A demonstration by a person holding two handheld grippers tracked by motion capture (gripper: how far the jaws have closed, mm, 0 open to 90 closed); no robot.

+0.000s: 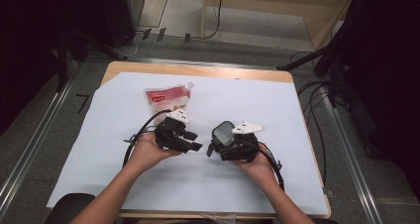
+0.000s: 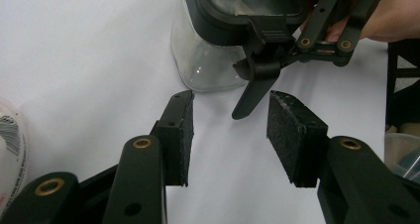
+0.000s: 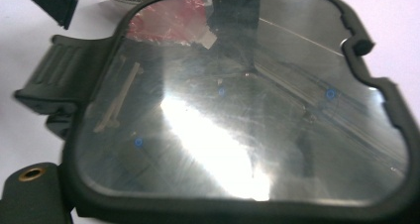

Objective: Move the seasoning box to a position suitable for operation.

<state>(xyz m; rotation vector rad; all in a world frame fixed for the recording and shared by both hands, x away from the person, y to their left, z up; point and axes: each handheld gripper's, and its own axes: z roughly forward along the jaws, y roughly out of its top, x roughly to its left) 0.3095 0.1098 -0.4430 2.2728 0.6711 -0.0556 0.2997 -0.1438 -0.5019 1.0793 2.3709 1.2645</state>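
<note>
left gripper (image 2: 230,135) about half open, pads (image 2: 292,135) bare, nothing between them (white table cover (image 2: 74,60) below). clear container (image 2: 208,60) with dark-rimmed lid (image 3: 237,100) just ahead of those jaws, its lid latch (image 2: 257,85) hanging near the gap, apart from the pads. right gripper (image 1: 233,143) against the container's far side; grip there cannot be told. red-and-white pouch (image 1: 168,99) beyond the left gripper.

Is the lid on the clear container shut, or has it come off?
On. The dark-rimmed lid sits on the clear container; its latch hangs loose below the rim.
</note>
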